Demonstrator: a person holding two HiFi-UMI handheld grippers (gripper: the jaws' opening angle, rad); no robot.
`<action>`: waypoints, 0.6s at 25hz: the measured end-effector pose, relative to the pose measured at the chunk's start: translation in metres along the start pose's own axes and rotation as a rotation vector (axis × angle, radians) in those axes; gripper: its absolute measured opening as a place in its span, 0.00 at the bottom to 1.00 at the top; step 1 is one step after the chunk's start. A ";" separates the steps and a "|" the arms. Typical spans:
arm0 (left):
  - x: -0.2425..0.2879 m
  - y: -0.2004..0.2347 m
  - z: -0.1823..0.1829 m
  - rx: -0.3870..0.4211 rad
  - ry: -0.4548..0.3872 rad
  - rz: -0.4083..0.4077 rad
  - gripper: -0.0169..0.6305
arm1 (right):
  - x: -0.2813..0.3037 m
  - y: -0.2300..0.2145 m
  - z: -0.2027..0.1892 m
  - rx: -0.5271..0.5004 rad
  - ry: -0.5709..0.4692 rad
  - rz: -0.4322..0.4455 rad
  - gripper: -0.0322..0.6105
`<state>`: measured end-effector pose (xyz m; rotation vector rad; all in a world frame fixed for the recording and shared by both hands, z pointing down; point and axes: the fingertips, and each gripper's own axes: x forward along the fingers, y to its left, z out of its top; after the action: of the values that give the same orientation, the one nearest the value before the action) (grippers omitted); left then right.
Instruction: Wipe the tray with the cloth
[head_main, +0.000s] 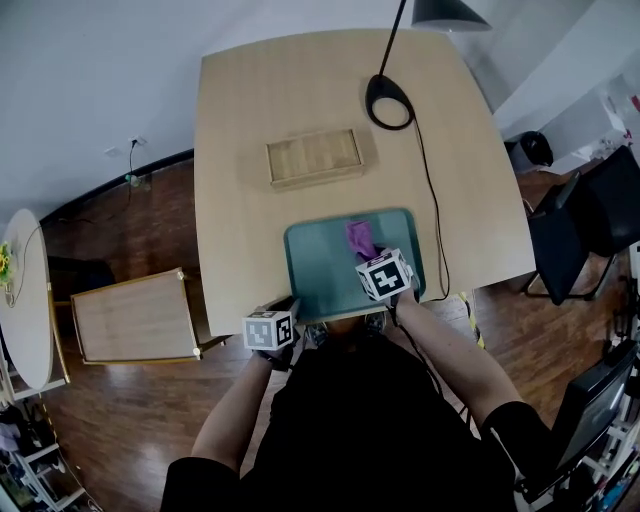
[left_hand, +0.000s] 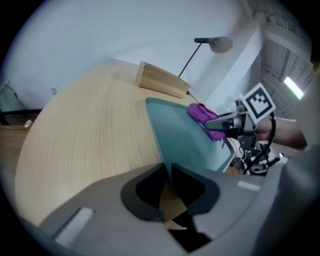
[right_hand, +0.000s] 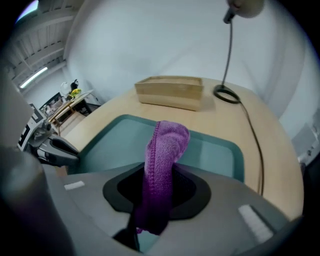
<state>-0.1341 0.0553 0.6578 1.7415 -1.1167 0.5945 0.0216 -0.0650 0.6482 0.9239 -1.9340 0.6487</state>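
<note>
Right tool (right_hand: 159, 172) clenched on the purple cloth (right_hand: 167, 145), whose free end sticks out ahead over the teal tray (right_hand: 115, 135). Left tool (left_hand: 167, 172) pinches the tray's near-left rim. Beyond both tools a wooden box (right_hand: 170, 90) sits on the tabletop (left_hand: 90, 130), apart from the tray. Lamp base (right_hand: 226, 94) and cable (right_hand: 252, 140) lie right of the right tool.

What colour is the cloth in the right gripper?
Purple. The cloth shows best in the right gripper view.

cloth (head_main: 359, 238) on tray (head_main: 310, 270), box (head_main: 314, 157) behind (lamp (head_main: 389, 103) rightward)
</note>
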 end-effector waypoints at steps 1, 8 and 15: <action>0.002 -0.002 0.000 -0.015 0.001 -0.001 0.13 | -0.005 -0.026 -0.014 0.032 0.010 -0.034 0.22; 0.020 -0.028 0.008 -0.012 0.010 0.033 0.13 | -0.022 -0.126 -0.058 0.089 0.045 -0.147 0.22; 0.035 -0.047 0.018 0.029 0.026 0.016 0.15 | -0.017 -0.148 -0.041 0.160 0.034 -0.207 0.22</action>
<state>-0.0779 0.0304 0.6556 1.7462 -1.1099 0.6443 0.1663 -0.1164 0.6655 1.1878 -1.7462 0.6991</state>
